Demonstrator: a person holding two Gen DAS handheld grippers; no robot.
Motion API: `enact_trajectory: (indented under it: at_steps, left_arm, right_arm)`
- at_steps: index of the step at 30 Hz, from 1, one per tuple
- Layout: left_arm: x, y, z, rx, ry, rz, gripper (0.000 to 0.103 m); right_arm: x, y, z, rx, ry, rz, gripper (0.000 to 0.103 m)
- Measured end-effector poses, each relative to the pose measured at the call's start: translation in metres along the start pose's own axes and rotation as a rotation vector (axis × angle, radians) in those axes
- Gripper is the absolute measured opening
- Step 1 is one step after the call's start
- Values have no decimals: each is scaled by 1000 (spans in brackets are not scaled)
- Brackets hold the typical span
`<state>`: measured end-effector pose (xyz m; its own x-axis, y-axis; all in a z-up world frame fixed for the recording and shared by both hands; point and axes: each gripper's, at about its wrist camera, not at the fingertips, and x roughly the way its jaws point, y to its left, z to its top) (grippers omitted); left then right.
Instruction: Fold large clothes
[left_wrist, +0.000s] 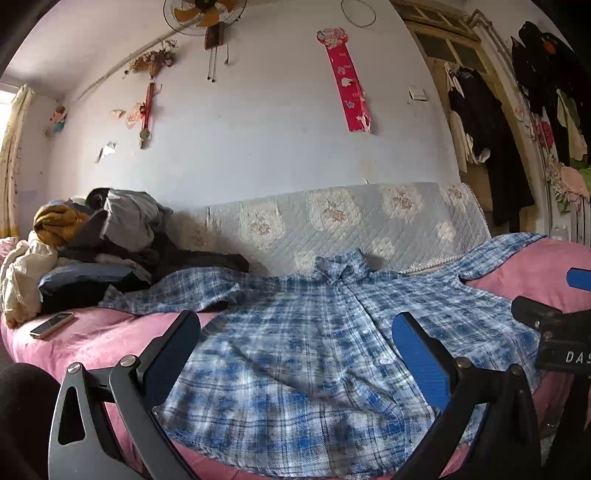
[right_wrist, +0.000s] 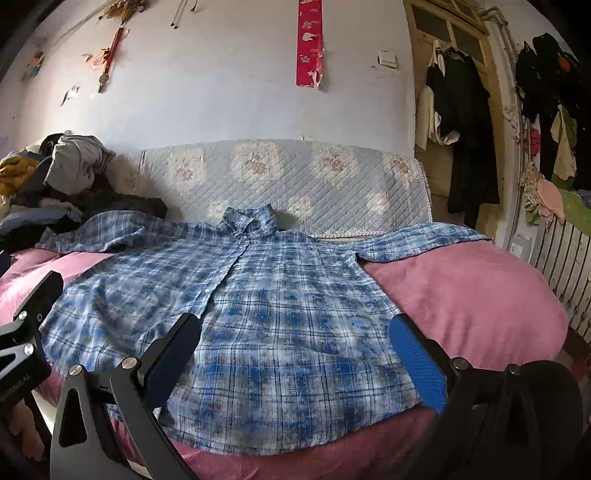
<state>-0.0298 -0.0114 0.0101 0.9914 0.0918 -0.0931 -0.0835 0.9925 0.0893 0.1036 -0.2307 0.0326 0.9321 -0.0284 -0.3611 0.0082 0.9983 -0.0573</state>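
A blue plaid shirt (right_wrist: 258, 306) lies spread flat, front up and buttoned, on the pink bedspread (right_wrist: 461, 295), its collar toward the quilted backrest (right_wrist: 295, 177) and both sleeves stretched outward. The left gripper (left_wrist: 295, 354) and the right gripper (right_wrist: 295, 354) hover above the hem with fingers wide apart, holding nothing. A pile of clothes (left_wrist: 92, 243) and a phone (left_wrist: 51, 324) sit at the left.

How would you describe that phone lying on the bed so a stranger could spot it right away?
Start at the pink bed cover and look to its left end, below the heap of clothes. The phone lies flat on the pink cover, just clear of the plaid shirt sleeve. It is the only small, hard, shiny rectangle among soft fabrics.
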Motion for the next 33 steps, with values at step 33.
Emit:
enact_trajectory:
  at_steps: [33]
  left_arm:
    - [19, -2, -11, 2, 128, -32, 103]
  right_arm:
    - [8, 11, -11, -45, 83, 19, 103]
